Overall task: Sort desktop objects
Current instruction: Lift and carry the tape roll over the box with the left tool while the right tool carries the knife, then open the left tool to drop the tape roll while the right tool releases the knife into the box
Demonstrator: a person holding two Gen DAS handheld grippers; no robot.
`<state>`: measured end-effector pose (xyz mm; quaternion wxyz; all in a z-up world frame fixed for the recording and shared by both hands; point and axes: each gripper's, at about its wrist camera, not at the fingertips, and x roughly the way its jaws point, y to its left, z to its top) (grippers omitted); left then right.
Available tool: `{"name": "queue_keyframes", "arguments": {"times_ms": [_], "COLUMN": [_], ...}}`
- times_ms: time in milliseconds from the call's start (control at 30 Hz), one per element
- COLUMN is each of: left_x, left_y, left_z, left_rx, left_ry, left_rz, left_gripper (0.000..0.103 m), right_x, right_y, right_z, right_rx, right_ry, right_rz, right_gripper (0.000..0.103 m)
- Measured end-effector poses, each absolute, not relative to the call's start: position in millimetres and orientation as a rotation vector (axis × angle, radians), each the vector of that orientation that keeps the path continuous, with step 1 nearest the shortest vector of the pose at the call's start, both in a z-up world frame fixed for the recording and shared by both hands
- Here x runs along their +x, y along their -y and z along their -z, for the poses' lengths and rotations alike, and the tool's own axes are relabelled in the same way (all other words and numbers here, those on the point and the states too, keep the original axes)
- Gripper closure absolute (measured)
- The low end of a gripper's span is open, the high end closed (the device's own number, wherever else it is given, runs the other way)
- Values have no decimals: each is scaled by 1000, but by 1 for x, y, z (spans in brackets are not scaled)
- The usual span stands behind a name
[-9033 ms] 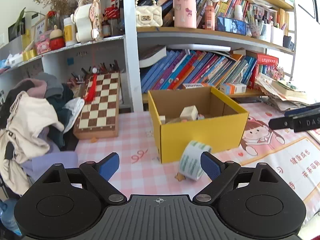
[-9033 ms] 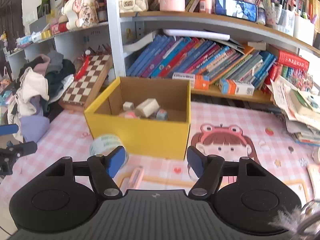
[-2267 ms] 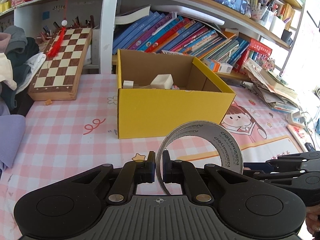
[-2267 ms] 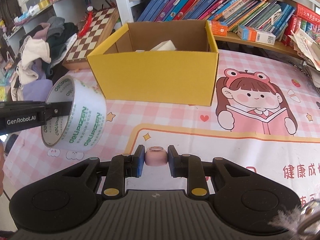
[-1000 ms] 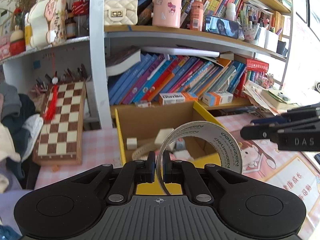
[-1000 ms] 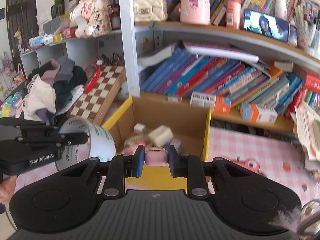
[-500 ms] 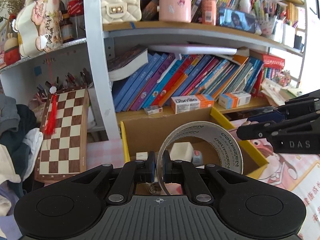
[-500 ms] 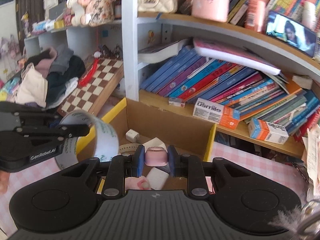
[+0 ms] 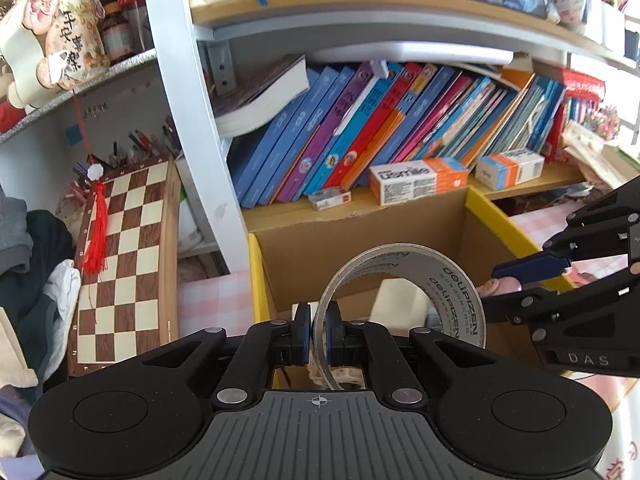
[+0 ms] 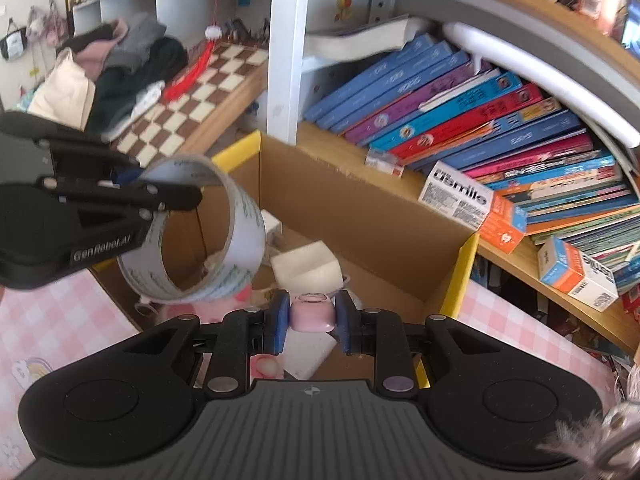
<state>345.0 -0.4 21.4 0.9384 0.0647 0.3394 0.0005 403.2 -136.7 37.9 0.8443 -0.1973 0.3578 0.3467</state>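
Note:
My left gripper is shut on the wall of a clear tape roll and holds it upright over the open yellow cardboard box. The roll also shows in the right wrist view, held above the box's left side. My right gripper is shut on a small pink object above the box; it shows from the side in the left wrist view. A white block and other small items lie inside the box.
A shelf of leaning books and small cartons stands right behind the box. A chessboard leans at the left beside a pile of clothes. The pink checked table cover lies around the box.
Both grippers have moved forward and now hang over the box opening, closer to the shelf. Each still holds its object.

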Motion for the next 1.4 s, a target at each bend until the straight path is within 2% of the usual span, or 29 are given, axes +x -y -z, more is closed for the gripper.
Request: {"name": "queue_keyframes", "arguments": {"times_ms": [500,833,1167,1267,1333,1367,1400], "left_x": [379,392,397,396,394,392,391], "left_y": [0,2,8,11,14,17,18], "left_z": [10,21,22,22,20,19,17], "left_rx": [176,209,247,265,281,294,304], "left_ry": [-778,-805,-820,-815,-807,-798,-789], "left_rz": [-12,-16,-14,-23,-21,-21,-20], "left_gripper": [97,93,85,72,54,49,40], "right_x": [429,445,461,461,460,459,458], "right_y": [121,114,112,113,116,117,119], "right_z": [-8,-9,8,10,8,7,6], "right_rx": [-481,-447,-408,-399,-393,-392,-390], "right_ry": [-819,-812,-895,-911,-905,-901,-898], "right_rz": [-816,-844,-831,-826,-828,-829,-829], "right_gripper": [80,80,79,79,69,69,69]}}
